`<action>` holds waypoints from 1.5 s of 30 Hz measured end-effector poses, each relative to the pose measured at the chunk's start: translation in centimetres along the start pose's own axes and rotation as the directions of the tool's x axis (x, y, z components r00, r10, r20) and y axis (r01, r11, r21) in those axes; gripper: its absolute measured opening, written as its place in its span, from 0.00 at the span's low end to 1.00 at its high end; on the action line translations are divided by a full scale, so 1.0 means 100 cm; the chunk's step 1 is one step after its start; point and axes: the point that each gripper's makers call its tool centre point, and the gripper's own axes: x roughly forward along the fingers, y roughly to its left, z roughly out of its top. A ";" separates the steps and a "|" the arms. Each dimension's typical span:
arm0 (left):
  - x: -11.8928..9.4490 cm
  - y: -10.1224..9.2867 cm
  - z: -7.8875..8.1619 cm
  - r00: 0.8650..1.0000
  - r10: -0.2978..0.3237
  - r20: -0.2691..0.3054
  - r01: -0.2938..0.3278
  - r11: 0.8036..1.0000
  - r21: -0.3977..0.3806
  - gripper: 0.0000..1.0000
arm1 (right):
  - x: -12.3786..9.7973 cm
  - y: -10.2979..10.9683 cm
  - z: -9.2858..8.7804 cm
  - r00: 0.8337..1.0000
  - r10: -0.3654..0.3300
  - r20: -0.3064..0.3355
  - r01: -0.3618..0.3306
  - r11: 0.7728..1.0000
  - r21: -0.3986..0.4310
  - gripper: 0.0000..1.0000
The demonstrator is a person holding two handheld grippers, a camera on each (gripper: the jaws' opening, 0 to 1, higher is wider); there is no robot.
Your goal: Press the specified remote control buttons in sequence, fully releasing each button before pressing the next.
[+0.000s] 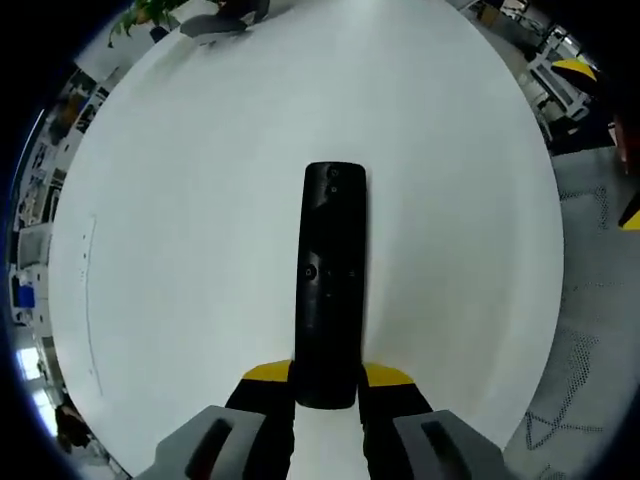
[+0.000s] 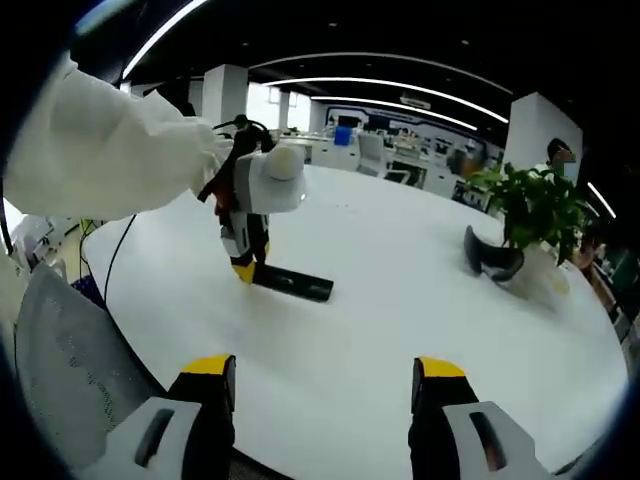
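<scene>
Clamping the near end of the black remote control (image 1: 331, 285) between its yellow-tipped jaws, the left tool (image 1: 326, 385) holds it flat on the white worktop (image 1: 180, 260). The right tool (image 2: 323, 385) hangs above the worktop edge, jaws spread and holding nothing, well apart from the remote. A potted plant (image 2: 535, 215) stands farther along the worktop.

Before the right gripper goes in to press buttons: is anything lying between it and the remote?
Nothing visible: bare table lies between the open right gripper and the remote, whose near end the left gripper holds.
</scene>
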 end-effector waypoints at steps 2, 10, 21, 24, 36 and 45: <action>0.000 -0.005 0.000 1.000 0.000 -0.003 0.000 1.000 0.007 0.23 | 0.000 0.000 0.000 1.000 0.000 -0.001 0.000 1.000 -0.001 0.70; 0.000 -0.029 -0.004 0.999 0.008 -0.035 -0.007 0.999 0.046 0.23 | -0.001 0.000 0.000 1.000 -0.005 0.004 0.005 1.000 0.001 0.70; -0.002 -0.048 -0.008 0.999 0.009 -0.033 -0.008 1.000 0.029 0.23 | -0.001 0.001 0.001 1.000 0.000 0.001 0.000 1.000 -0.008 0.70; -0.003 -0.058 -0.010 0.999 0.008 -0.033 -0.007 1.000 0.023 0.23 | -0.001 0.002 0.000 1.000 0.005 -0.004 -0.005 1.000 -0.007 0.69; -0.003 -0.083 -0.014 1.000 0.002 -0.026 -0.002 1.000 0.030 0.23 | -0.001 0.004 0.000 1.000 0.011 -0.005 -0.011 1.000 -0.015 0.69; -0.004 -0.096 -0.016 1.000 0.000 -0.026 0.001 1.000 0.024 0.23 | -0.001 0.003 0.000 1.000 0.009 -0.001 -0.009 1.000 -0.010 0.69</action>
